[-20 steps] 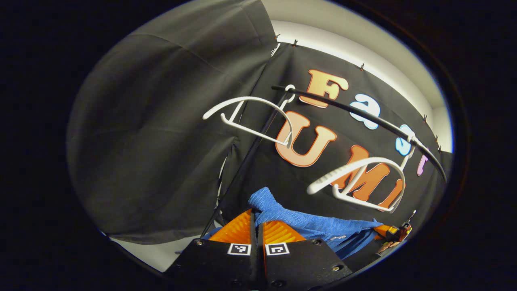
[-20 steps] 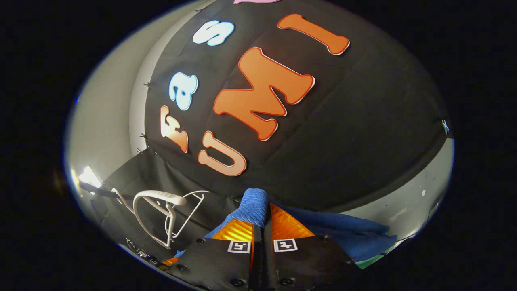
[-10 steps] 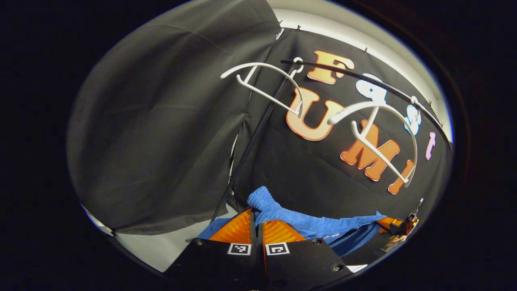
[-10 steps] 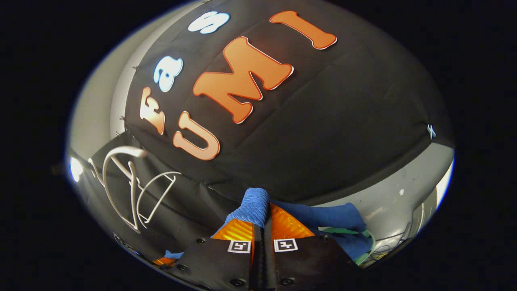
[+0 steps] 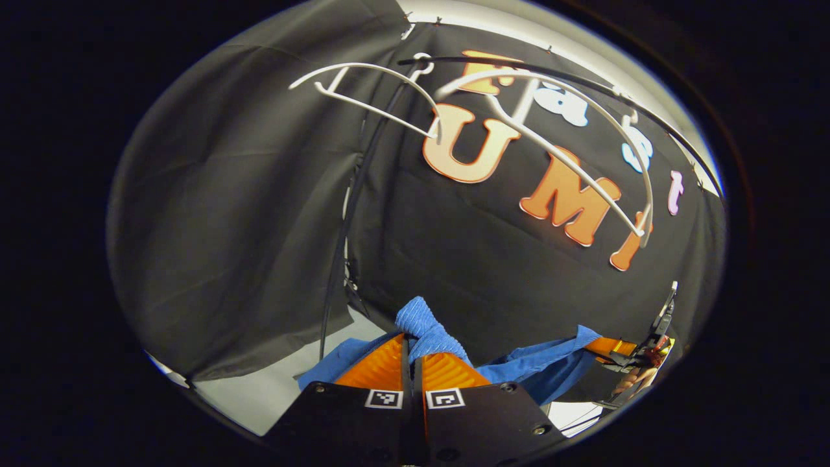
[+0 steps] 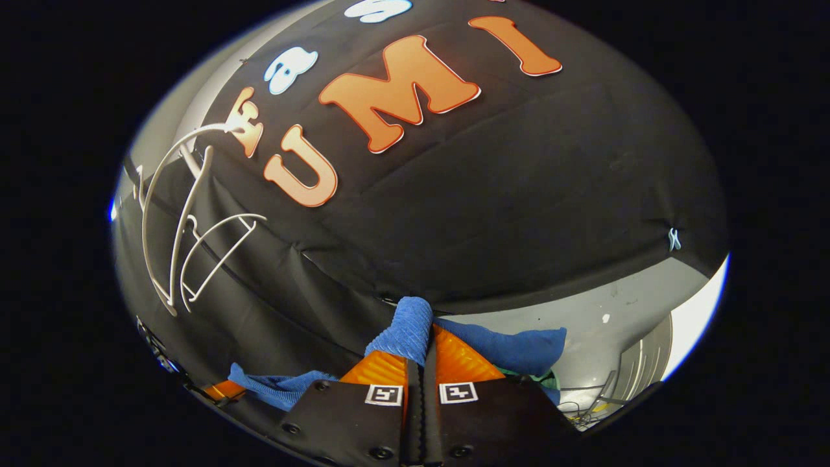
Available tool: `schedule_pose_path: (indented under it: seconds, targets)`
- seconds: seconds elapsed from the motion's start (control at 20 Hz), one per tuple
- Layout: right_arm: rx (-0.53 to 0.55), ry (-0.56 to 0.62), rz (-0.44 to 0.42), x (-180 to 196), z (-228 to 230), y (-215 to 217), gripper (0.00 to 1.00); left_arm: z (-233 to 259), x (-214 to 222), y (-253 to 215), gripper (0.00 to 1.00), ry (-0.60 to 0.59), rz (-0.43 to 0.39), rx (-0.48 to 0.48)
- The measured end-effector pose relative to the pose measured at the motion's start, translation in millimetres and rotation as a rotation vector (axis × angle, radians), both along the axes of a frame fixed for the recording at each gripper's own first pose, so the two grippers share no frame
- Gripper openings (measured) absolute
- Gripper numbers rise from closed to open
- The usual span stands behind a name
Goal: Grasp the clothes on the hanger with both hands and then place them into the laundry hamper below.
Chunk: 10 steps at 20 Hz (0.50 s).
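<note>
1. Clearly both grippers have dropped over the last second: in the left gripper view the two white hangers (image 5: 519, 130) and the black rail (image 5: 583, 81) have climbed from mid-picture to the top edge, and they hang bare.
2. In the right gripper view the same hangers (image 6: 188, 220) have swung up the left side, and pale floor (image 6: 603, 311) now shows low on the right where there was mostly wall.
3. The left gripper (image 5: 410, 340) has its jaws clenched on a bunched fold of the blue garment (image 5: 428, 327), which pokes up between them.
4. The right gripper (image 6: 418, 347) likewise pinches the blue garment (image 6: 405, 331) between closed jaws; cloth spills to either side.
5. From the left gripper view the garment sags across to the right gripper (image 5: 616, 347), so it hangs slack between the two.
6. Judgement: the cloth is off its hanger and on its way down; what remains is lowering it over the hamper and releasing, though I cannot make out the hamper for certain.
</note>
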State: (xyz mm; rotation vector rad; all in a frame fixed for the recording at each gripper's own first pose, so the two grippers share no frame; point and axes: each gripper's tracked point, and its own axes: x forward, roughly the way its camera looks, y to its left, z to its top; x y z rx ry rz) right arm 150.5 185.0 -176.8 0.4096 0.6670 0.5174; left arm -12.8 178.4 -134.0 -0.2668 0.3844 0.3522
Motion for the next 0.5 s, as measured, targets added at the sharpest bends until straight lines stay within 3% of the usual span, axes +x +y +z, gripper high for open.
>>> schedule_pose_path:
  seconds: [0.5]
  targets:
    - [-0.09, -0.002, 0.056, -51.9, -29.8, -8.9, 0.07, -38.4, 36.3, -105.7, 0.0, 0.08, -0.186, 0.018]
